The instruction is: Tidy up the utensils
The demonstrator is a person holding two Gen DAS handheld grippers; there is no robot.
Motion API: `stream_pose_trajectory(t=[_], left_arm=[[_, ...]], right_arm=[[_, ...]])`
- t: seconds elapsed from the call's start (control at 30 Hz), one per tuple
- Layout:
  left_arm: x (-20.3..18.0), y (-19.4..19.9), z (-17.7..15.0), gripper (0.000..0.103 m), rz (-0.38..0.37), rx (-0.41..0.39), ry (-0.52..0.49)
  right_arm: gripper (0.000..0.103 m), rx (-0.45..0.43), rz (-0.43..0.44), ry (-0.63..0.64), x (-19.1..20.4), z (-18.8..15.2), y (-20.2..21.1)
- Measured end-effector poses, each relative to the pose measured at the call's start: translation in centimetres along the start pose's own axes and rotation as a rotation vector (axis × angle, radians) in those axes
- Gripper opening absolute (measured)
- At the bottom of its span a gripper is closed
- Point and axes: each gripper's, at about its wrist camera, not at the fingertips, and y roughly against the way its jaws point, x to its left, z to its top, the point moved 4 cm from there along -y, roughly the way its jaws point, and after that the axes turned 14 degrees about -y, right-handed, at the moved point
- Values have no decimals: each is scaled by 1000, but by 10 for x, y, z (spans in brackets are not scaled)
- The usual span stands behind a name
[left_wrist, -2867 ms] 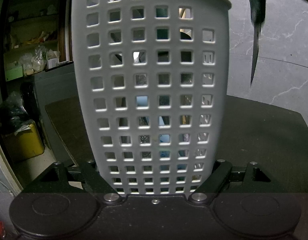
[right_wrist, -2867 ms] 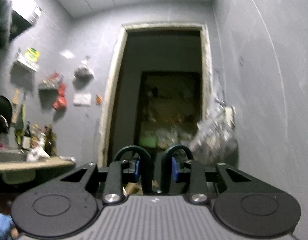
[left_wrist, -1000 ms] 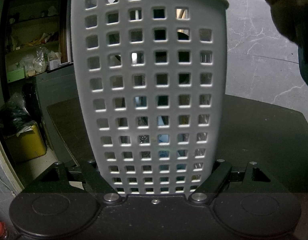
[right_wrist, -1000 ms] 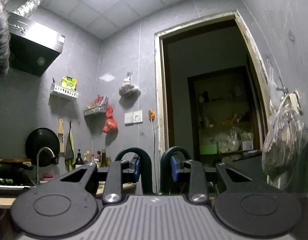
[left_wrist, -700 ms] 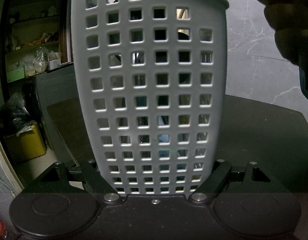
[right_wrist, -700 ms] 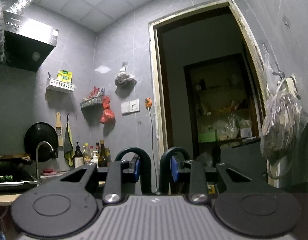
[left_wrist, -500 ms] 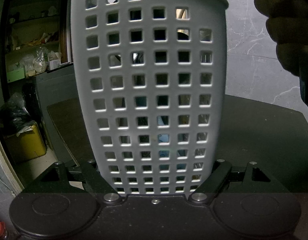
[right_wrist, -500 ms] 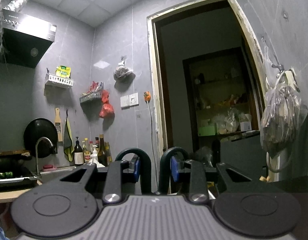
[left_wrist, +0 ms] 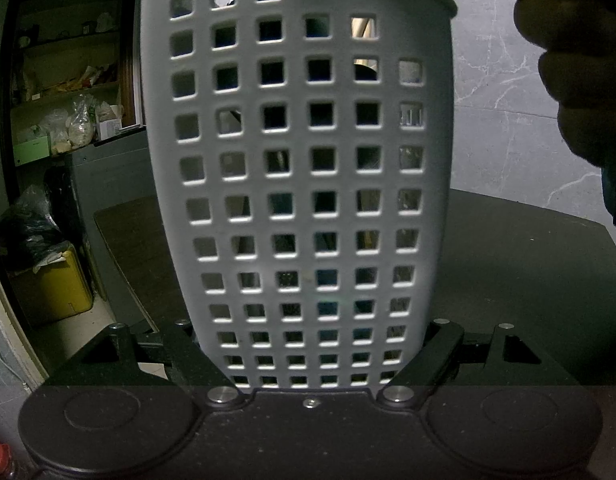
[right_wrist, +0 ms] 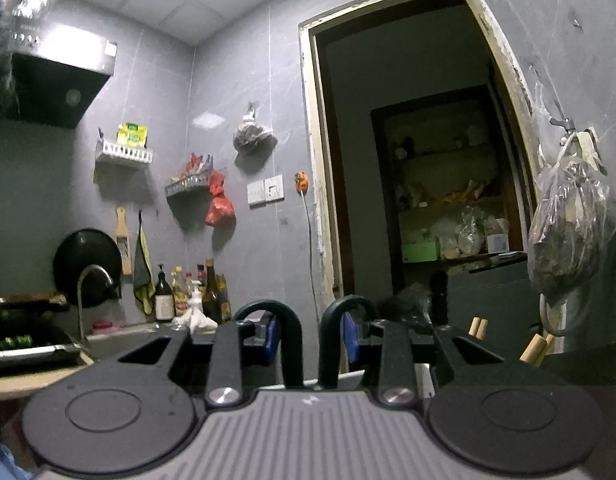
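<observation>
Two grippers in play: the left gripper clamps a white perforated utensil basket upright over the dark desk; the right gripper, empty, jaws just eased slightly apart.

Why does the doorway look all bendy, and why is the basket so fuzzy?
Right wrist view: the fisheye lens bows the door frame, and glare whitens the range hood. Left wrist view: the white basket sits very close, so it looks soft; the dark table is dim.
</observation>
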Motion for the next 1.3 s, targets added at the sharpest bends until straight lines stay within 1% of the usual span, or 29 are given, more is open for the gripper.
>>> stream_pose_trajectory(t=[0.27,0.53,0.63,1.1,1.17,1.3], left_arm=[[0,0,0,83,1,0,0],[0,0,0,83,1,0,0],[0,0,0,83,1,0,0],[0,0,0,83,1,0,0],[0,0,0,83,1,0,1],[0,1,0,83,1,0,0]], right_arm=[[37,10,-8,17,1,-5,2],[41,17,-21,38,4,-9,9],[47,15,-43,51,4,-10,11],[50,25,-73,57,3,-14,17],[59,29,-62,60,4,-14,19],[59,31,-81,95,10,-18,22]])
